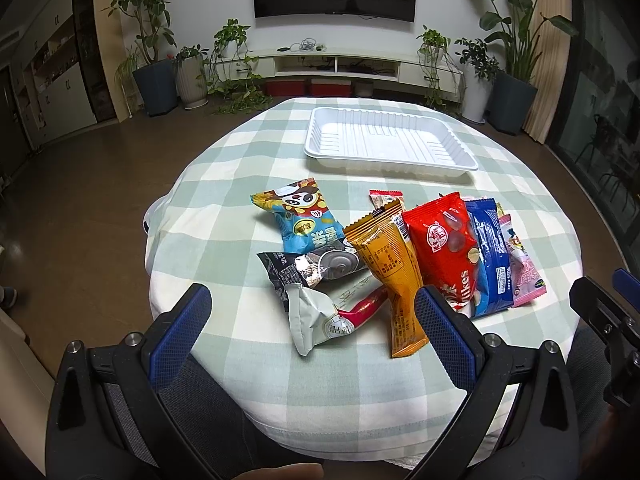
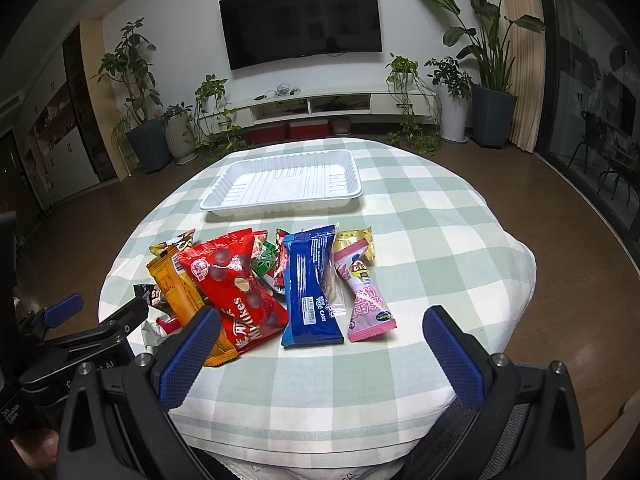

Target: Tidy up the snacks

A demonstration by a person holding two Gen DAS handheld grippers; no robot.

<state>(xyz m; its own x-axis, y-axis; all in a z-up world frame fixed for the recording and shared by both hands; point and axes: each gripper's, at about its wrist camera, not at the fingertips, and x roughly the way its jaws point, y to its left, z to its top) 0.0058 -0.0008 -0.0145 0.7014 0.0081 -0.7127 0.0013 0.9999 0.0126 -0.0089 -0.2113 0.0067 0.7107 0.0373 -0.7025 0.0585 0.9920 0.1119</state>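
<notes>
the snacks [image 1: 384,256] lie heaped on the bench [image 1: 248,368] near its front edge, within easy reach, while the white tray [image 1: 456,160] waits bare behind them, likely to receive them. the left hand-held gripper [image 1: 316,334] and right hand-held gripper [image 2: 320,354] hover spread wide, holding nothing.
</notes>
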